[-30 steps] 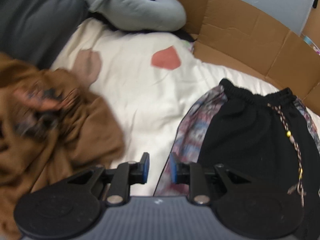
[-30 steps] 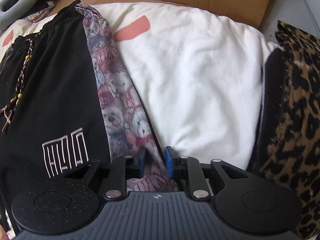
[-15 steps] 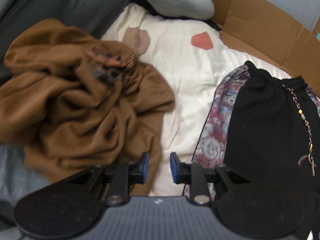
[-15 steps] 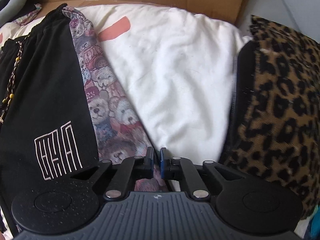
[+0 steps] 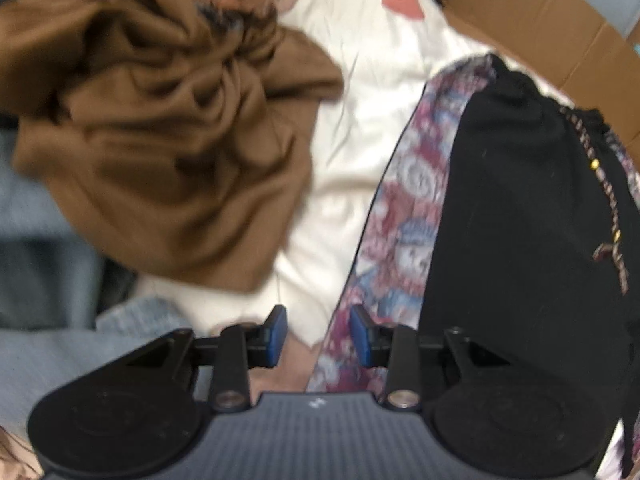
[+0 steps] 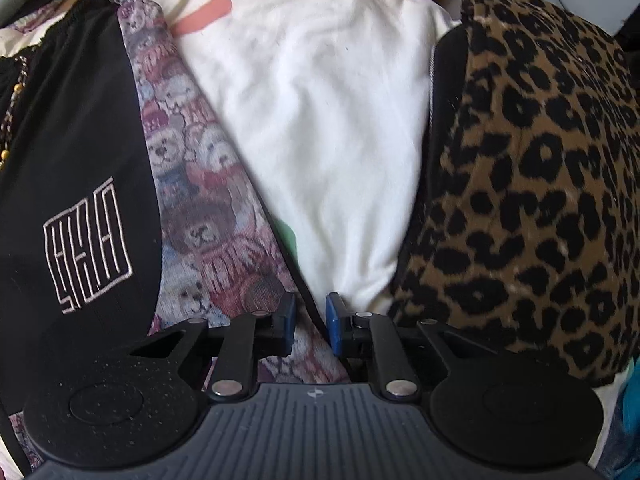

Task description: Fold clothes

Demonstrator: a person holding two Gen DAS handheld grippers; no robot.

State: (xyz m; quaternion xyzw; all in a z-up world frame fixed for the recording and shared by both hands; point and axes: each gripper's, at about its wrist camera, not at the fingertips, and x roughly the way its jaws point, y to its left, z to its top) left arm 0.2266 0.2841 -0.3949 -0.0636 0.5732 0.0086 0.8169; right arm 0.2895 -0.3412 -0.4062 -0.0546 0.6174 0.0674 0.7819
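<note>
The left gripper (image 5: 318, 336) is being opened over the white bedding (image 5: 360, 152), nothing pinched; the right gripper (image 6: 311, 324) is likewise being spread, empty. Black shorts (image 6: 80, 140) are laid on the bear-print garment (image 6: 200, 200), the crumpled brown garment (image 5: 160, 120) well aside.

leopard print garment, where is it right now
In the right wrist view the leopard print garment fills the right side, lying on the white bedding, across that bedding from the black shorts and bear-print fabric.

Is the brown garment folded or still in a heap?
In a heap: the brown garment lies bunched in deep creases on the white bedding, with no flat folded edges.
</note>
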